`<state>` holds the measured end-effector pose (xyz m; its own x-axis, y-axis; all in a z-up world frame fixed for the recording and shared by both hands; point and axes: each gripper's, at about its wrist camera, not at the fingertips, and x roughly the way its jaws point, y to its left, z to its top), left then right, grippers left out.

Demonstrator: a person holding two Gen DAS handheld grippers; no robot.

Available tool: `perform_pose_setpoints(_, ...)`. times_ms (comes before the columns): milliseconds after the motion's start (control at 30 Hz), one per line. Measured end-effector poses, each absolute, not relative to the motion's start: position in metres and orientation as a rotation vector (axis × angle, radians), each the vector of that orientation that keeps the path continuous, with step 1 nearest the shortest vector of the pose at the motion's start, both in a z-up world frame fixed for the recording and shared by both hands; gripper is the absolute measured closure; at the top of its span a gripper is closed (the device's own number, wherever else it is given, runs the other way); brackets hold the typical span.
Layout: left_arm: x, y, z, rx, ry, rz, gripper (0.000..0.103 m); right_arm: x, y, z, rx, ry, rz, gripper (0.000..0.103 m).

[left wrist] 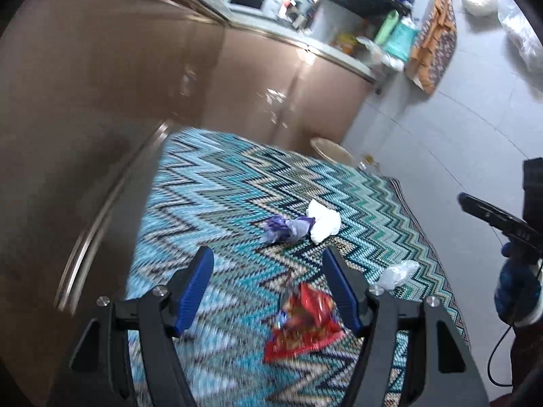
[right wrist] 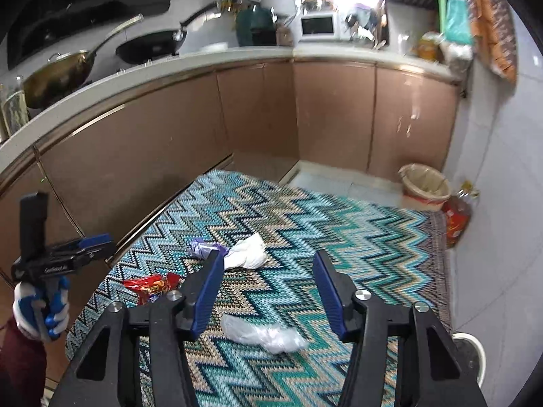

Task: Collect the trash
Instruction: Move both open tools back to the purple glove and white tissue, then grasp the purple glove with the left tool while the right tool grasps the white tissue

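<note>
You are looking down on a zigzag rug [right wrist: 305, 224] in teal, blue and beige that is covering the kitchen floor, with brown cabinets [right wrist: 169, 142] running along its far and left edges under a pale surface [right wrist: 210, 57] that is carrying pans and a white microwave [right wrist: 319, 25]. In the right wrist view a lined waste bin [right wrist: 426, 186] is standing at about 2 o'clock beyond the rug's corner, with a red-labelled bottle [right wrist: 456, 217] just beside it against the wall. The trash is lying scattered on the rug: a red snack wrapper [left wrist: 302, 325] is sitting at about 6 o'clock in the left wrist view, between the tips of your left gripper [left wrist: 268, 264] but untouched by its blue fingers [left wrist: 193, 291], which are standing released and apart. A crumpled white tissue [left wrist: 322, 222] is lying at 12 o'clock from there, touching a purple wrapper [left wrist: 286, 229] on its left. A clear plastic scrap [right wrist: 261, 334] is lying under your right gripper [right wrist: 268, 268], whose fingers [right wrist: 207, 291] are also spread and grasping nothing. Your gloved left hand [right wrist: 40, 308] is showing at 9 o'clock in the right wrist view.
</note>
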<state>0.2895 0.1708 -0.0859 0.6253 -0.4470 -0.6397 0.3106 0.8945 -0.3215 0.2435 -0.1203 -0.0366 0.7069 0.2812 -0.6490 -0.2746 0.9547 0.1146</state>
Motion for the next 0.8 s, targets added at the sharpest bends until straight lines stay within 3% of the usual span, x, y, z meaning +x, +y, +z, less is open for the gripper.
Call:
perform_pose_setpoints(367,0.380,0.123,-0.129,-0.144,0.959,-0.591,0.042,0.355,-0.097,-0.120,0.099,0.997,0.424,0.060)
perform_pose_setpoints(700,0.398,0.097,-0.153,-0.045,1.020,-0.622,0.055,0.401,-0.086,-0.176,0.191,1.147,0.458,0.064)
perform_pose_setpoints(800,0.400,0.095,-0.161,-0.048,1.037,-0.626,0.060,0.406,-0.082,-0.183,0.190,1.165,0.466,0.071)
